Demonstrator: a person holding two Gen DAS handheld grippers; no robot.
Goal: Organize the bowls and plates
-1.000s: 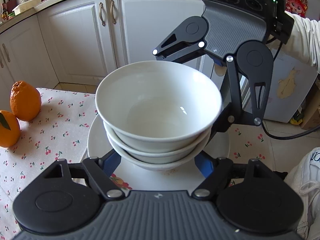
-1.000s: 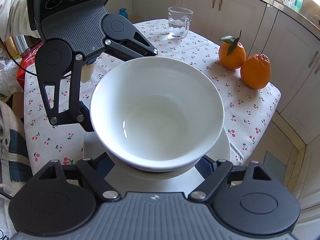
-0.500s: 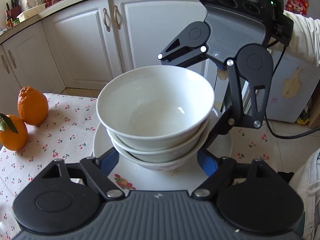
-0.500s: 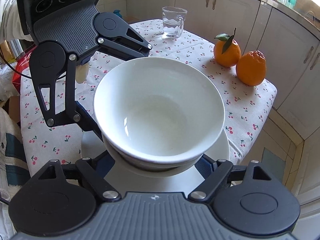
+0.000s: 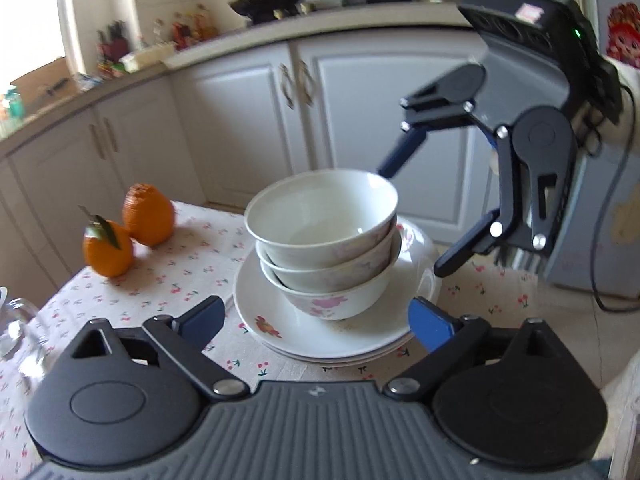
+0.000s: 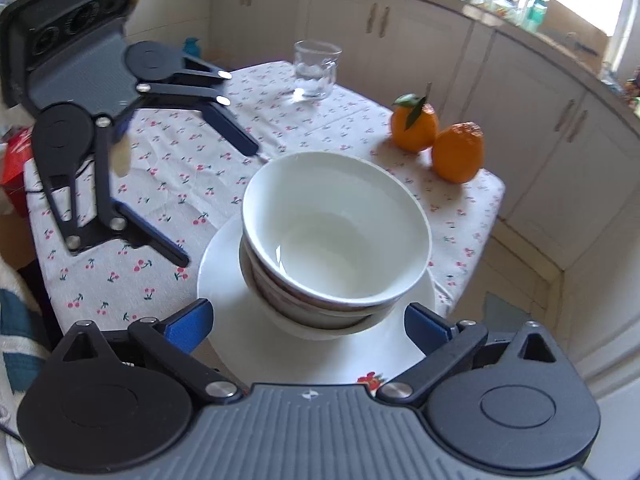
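Left wrist view, left to right: a glass is showing at the far left edge, blurred. Two oranges are sitting touching each other on the cherry-print tablecloth. The left gripper is hovering in front of the dish stack with its jaws opening, blue fingertips spread wide on either side and touching nothing, released. Three nested bowls are sitting stacked on the stacked plates near the table's edge, the top bowl leaning slightly. The right gripper is hanging beyond the stack on the right, jaws opening, both tips clear of the bowls, holding nothing. White cabinets are running behind.

Right wrist view, left to right: the left gripper is sitting upper left, fingers splayed above the cloth, apart from the dishes. The right gripper's fingertips are flanking the plates low in the frame, gap on both sides, nothing grasped. The bowls are resting centred on the plates. The glass is standing at the table's far side, and the oranges are sitting right of it near the table edge.
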